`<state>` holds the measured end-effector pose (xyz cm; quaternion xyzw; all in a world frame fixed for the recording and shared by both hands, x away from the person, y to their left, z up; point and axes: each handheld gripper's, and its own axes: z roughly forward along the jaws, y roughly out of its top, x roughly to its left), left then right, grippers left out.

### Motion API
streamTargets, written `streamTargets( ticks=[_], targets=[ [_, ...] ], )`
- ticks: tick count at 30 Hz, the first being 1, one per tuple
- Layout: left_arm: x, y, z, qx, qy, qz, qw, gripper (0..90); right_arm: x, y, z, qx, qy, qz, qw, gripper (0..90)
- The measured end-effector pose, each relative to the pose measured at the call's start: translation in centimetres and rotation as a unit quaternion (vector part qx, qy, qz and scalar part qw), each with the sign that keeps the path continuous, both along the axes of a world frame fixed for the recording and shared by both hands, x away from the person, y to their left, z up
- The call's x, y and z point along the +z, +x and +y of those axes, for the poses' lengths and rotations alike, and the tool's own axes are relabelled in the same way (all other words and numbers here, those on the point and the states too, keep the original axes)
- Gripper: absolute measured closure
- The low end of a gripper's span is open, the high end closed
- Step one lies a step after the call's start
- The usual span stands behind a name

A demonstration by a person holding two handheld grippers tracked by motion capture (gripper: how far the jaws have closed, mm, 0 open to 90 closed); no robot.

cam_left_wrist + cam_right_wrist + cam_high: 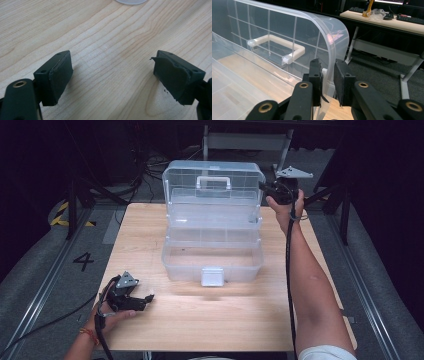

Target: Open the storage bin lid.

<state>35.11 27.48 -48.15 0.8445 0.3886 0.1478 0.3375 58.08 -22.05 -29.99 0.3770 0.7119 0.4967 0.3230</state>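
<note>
A clear plastic toolbox (212, 257) stands in the middle of the wooden table (210, 320), its lid (212, 200) raised upright with a white handle (213, 181). My right gripper (263, 187) is at the lid's upper right edge. In the right gripper view the jaws (328, 75) are shut on the lid's curved rim (337, 37), with the handle (277, 45) to their left. My left gripper (149, 299) rests low near the table's front left corner. It stands open (112, 75) over bare wood (100, 32), holding nothing.
A white latch (212, 276) hangs at the box's front wall. Cables and black stand legs (75, 205) sit on the floor beyond the table's far left. A desk (387, 22) with a keyboard stands behind the lid in the right gripper view.
</note>
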Motion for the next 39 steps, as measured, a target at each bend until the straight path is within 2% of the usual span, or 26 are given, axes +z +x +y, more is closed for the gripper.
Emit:
streamTargets(
  ticks=[2, 3, 8, 16, 23, 39],
  targets=[
    [0.0, 0.0, 0.0, 0.0, 0.0, 0.0, 1.0, 16.2, 0.1, 0.1, 0.0, -0.001, 0.0, 0.0, 1.0, 78.1],
    [0.0, 0.0, 0.0, 0.0, 0.0, 0.0, 1.0, 16.3, 0.3, 0.2, -0.2, 0.003, 0.002, 0.001, 1.0, 81.9],
    [0.0, 0.0, 0.0, 0.0, 0.001, 0.0, 1.0, 16.3, 0.1, 0.5, -0.2, 0.002, 0.001, 0.001, 1.0, 81.7],
    [0.0, 0.0, 0.0, 0.0, 0.0, 0.0, 1.0, 16.2, 0.1, 1.6, -0.2, -0.002, 0.013, 0.018, 0.9997, 81.8],
    [0.0, 0.0, 0.0, -0.003, 0.0, 0.0, 1.0, 16.3, 0.0, 2.1, -0.2, -0.002, 0.014, 0.023, 0.9996, 81.6],
    [0.0, 0.0, 0.0, -0.002, 0.001, -0.001, 1.0, 16.2, 0.2, 3.7, -0.1, 0.0, 0.0, 0.053, 0.9986, 80.7]
  ],
)
